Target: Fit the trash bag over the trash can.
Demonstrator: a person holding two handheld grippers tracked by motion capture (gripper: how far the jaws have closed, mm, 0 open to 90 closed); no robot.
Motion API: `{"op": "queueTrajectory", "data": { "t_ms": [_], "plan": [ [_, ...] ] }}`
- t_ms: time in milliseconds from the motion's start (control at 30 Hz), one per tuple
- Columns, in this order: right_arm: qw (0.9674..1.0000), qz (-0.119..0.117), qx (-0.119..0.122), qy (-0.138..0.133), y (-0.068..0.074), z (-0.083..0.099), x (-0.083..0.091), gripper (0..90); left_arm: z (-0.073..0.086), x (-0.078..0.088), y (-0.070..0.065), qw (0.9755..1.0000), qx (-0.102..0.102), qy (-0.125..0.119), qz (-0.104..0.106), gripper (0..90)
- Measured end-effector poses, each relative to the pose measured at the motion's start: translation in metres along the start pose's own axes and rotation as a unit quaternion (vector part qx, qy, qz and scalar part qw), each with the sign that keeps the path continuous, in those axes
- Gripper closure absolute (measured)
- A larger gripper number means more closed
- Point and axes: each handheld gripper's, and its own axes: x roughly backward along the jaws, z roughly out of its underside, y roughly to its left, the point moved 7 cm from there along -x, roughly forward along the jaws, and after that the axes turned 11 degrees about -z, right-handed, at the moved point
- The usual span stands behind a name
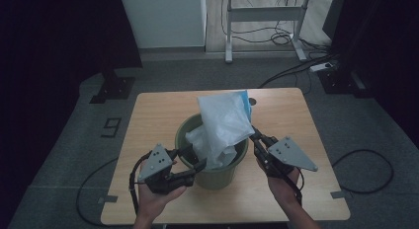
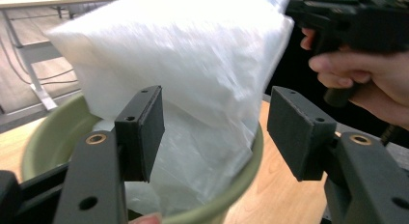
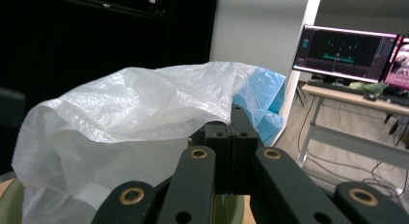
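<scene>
A green bin (image 1: 217,175) stands in the middle of the wooden table (image 1: 158,115). A thin white plastic bag (image 1: 222,123) rises out of it, with a blue sheet (image 1: 245,101) behind its top. My right gripper (image 1: 254,135) is shut on the bag's edge at the bin's right side; in the right gripper view the closed jaws (image 3: 232,137) pinch the film while the bag (image 3: 135,113) drapes over to the left. My left gripper (image 1: 195,157) is open at the bin's left rim. In the left gripper view its pads (image 2: 217,132) stand apart on either side of the bag (image 2: 193,64) without pressing it.
The bin's rim (image 2: 48,132) lies just below the left jaws. The right hand and its gripper (image 2: 347,26) are close, at the upper right of the left gripper view. A desk frame (image 1: 267,14) and cables lie on the floor beyond the table.
</scene>
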Motion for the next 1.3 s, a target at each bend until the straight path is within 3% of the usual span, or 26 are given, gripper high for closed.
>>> {"op": "queueTrajectory", "data": {
  "t_ms": [267,467,700,867,1133,1300],
  "plan": [
    [0.9986,-0.038,0.032,0.016,0.035,0.007,-0.011,88.4,-0.017,0.0,0.013,0.9996,0.014,-0.002,-0.023,35.7],
    [0.9969,-0.058,0.043,0.031,0.056,0.019,-0.019,88.4,-0.014,-0.001,0.024,0.9991,0.021,0.007,-0.036,35.3],
    [0.9956,-0.078,0.042,0.03,0.07,0.022,-0.02,88.3,0.015,-0.015,0.025,0.9986,0.02,0.049,0.002,36.4],
    [0.9948,-0.089,0.041,0.03,0.076,0.025,-0.02,88.2,0.029,-0.026,0.021,0.9976,0.007,0.066,0.02,54.1],
    [0.994,-0.097,0.041,0.029,0.077,0.028,-0.017,87.4,0.032,-0.032,0.011,0.9966,0.002,0.061,0.055,88.4],
    [0.9936,-0.104,0.034,0.026,0.076,0.029,-0.01,81.1,0.03,-0.028,0.015,0.9976,0.009,0.043,0.053,90.0]
  ]
}}
